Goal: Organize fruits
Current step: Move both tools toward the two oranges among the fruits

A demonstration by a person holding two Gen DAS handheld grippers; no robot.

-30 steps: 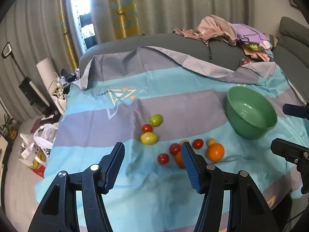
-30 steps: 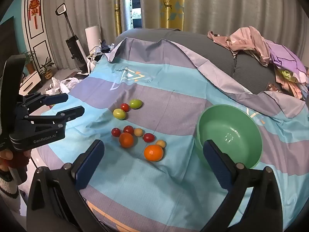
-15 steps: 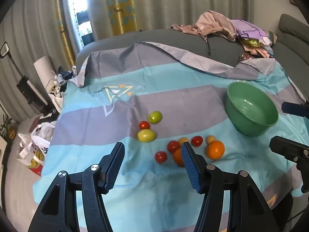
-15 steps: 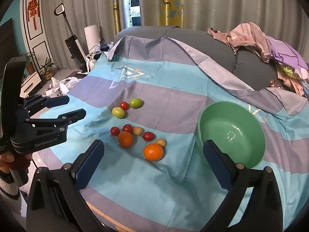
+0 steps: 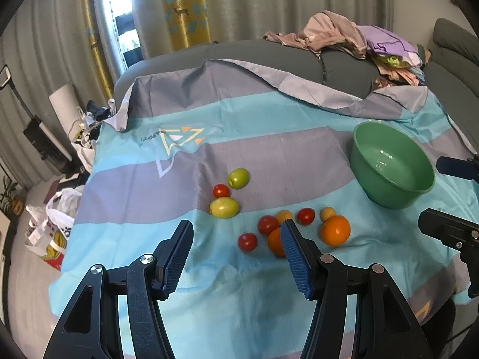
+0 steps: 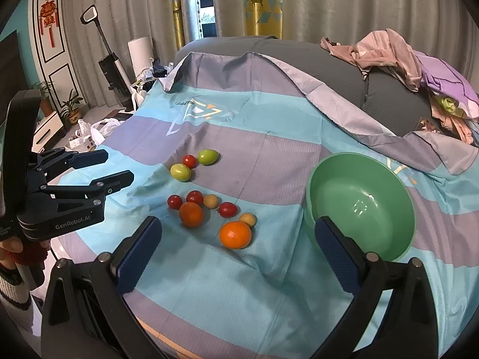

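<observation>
Loose fruit lies on a striped blue and grey cloth (image 5: 269,155): two oranges (image 6: 235,234) (image 6: 191,214), several red tomatoes (image 6: 194,197), two green-yellow fruits (image 6: 180,172) (image 6: 207,156) and two small tan ones (image 6: 247,219). An empty green bowl (image 6: 360,202) stands to their right, also in the left wrist view as the bowl (image 5: 392,164). My left gripper (image 5: 236,254) hovers open just short of the fruit, its right finger covering part of an orange (image 5: 274,241). My right gripper (image 6: 236,254) is open, nothing between its fingers, near the bowl.
The cloth drapes over a grey sofa (image 6: 269,56) with a heap of clothes (image 6: 404,59) at the back right. Left of the cloth's edge the floor holds plastic bags (image 5: 57,218) and an upright vacuum (image 6: 110,65). Curtains hang behind.
Both views have drifted a little: the fruit and bowl sit slightly lower and nearer in the left wrist view. Both grippers stay open and the fruit has not moved.
</observation>
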